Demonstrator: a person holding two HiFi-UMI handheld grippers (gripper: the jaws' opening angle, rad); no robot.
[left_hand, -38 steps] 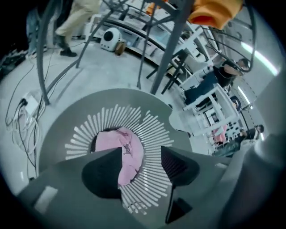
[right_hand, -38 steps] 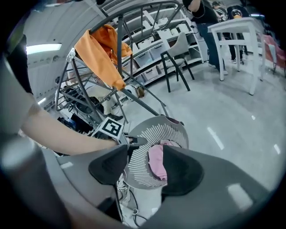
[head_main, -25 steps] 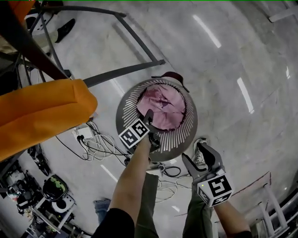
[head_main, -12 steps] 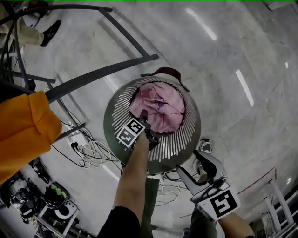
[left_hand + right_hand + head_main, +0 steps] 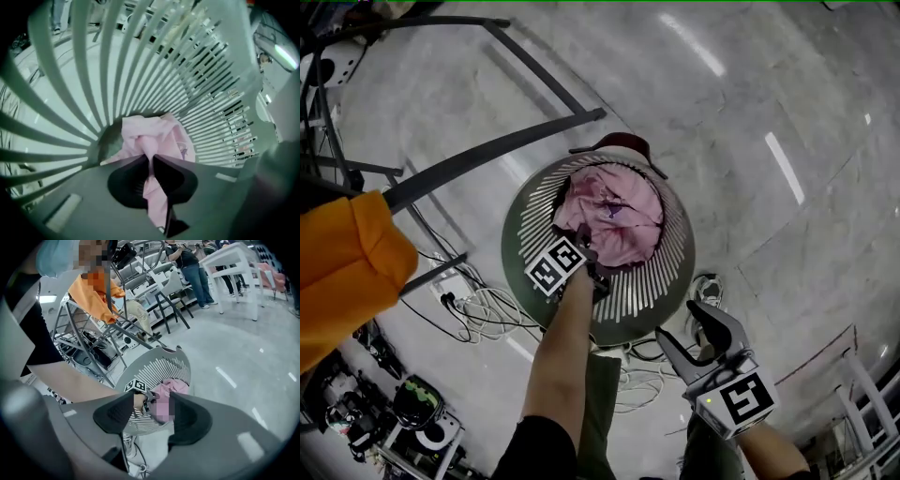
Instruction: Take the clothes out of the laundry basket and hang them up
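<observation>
Underfoot, the pale stone floor (image 5: 787,112) spreads out to every side. On it, beyond the basket and to its left, stand the dark metal bars of a drying rack (image 5: 487,155). An orange garment (image 5: 342,272) hangs from that rack at the left edge of my head view.

Close in front of me stands the round, slatted laundry basket (image 5: 652,281). A pink garment (image 5: 619,211) lies bunched on its bottom. White cables (image 5: 487,305) lie in loops on the floor just beside the basket's left wall.

My left gripper (image 5: 151,157) reaches down inside the basket by its near wall. Its fingers (image 5: 129,178) have just been closing and are clenched on a raised fold of the pink garment, with cloth running back between them. The rest of that garment rests on the basket's bottom.

My right gripper (image 5: 677,323) hangs outside the basket, over the floor near the right end of its near rim. Its fingers are spread wide and grasp nothing. Through their gap I see only the basket, well apart from them.
</observation>
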